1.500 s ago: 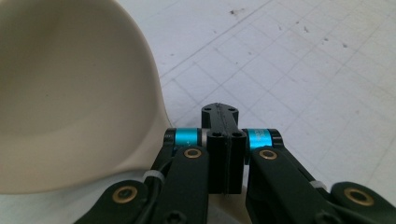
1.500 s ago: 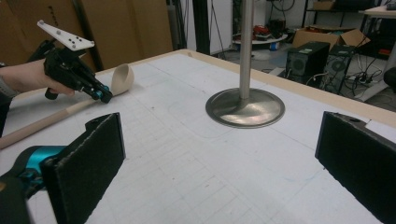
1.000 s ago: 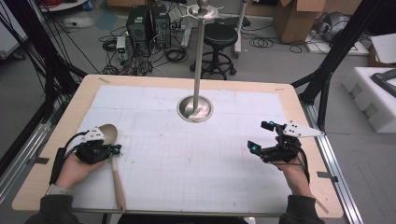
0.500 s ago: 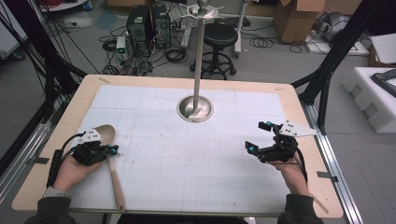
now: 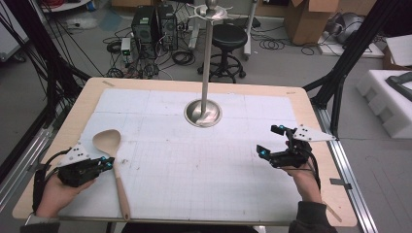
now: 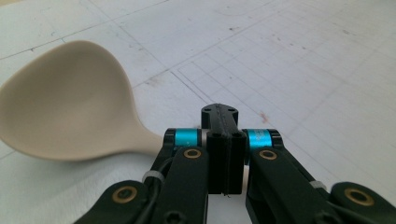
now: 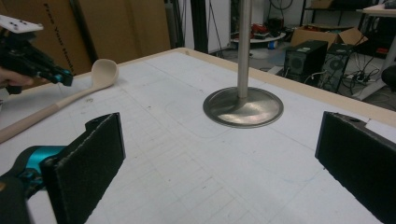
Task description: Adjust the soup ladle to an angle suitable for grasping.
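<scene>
Spoon: a pale wooden spoon [image 5: 112,160] is being seen lying flat on the white gridded mat [image 5: 204,174], at the left side of the table [image 5: 82,104]. Its bowl is being shown pointing away from the person, and its handle is being run back toward the near edge.

Left gripper: the left gripper [image 5: 108,163] is being held low at the spoon's neck, just left of the handle, in the high view. In the left gripper view [image 6: 225,140] the two black jaws are being pressed together, with no gap between them. The spoon's bowl [image 6: 70,100] is being shown to the left of the closed tips, its neck passing behind the gripper's left link. Whether the neck is being touched cannot be told.

Right gripper: the right gripper [image 5: 271,141] is being held above the mat at the right side, well apart from the spoon. In the right gripper view [image 7: 224,168] its jaws are being kept wide apart, with nothing between them.

Stand: a metal stand [image 5: 203,112] with a round base is being shown upright at the middle of the far half of the mat, and is being framed between the parted jaws in the right gripper view [image 7: 243,106].
</scene>
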Motion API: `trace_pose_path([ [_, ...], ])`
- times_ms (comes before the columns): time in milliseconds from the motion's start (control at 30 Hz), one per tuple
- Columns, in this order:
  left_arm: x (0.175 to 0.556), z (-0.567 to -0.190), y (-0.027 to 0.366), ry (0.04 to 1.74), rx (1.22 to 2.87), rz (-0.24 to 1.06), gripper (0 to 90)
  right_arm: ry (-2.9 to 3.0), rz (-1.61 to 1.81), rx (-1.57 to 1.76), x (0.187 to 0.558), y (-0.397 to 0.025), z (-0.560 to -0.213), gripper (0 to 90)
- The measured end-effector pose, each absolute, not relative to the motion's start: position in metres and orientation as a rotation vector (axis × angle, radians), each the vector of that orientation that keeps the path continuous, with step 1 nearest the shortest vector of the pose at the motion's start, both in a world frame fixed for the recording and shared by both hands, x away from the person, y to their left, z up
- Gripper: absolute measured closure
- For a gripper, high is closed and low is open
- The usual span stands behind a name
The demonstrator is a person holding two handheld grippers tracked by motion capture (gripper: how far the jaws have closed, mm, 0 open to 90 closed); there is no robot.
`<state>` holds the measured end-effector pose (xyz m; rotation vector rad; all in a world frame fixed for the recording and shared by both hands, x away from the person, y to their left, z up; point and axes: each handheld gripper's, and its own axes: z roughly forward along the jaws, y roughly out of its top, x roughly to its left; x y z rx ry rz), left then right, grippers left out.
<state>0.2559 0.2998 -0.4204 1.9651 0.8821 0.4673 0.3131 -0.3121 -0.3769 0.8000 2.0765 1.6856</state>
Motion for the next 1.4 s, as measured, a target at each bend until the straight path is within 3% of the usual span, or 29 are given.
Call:
trace_pose_path([
  [533,0.191,-0.437,0.294,0.811,1.995,0.401,90.0,2.079,1.672,0.824,0.319,-0.310,-0.380,0.4],
  [1400,0.169,-0.443,0.273,0.730,2.095,0.312,90.0,2.099,1.662,0.832,0.321,-0.307,-0.382,0.3],
])
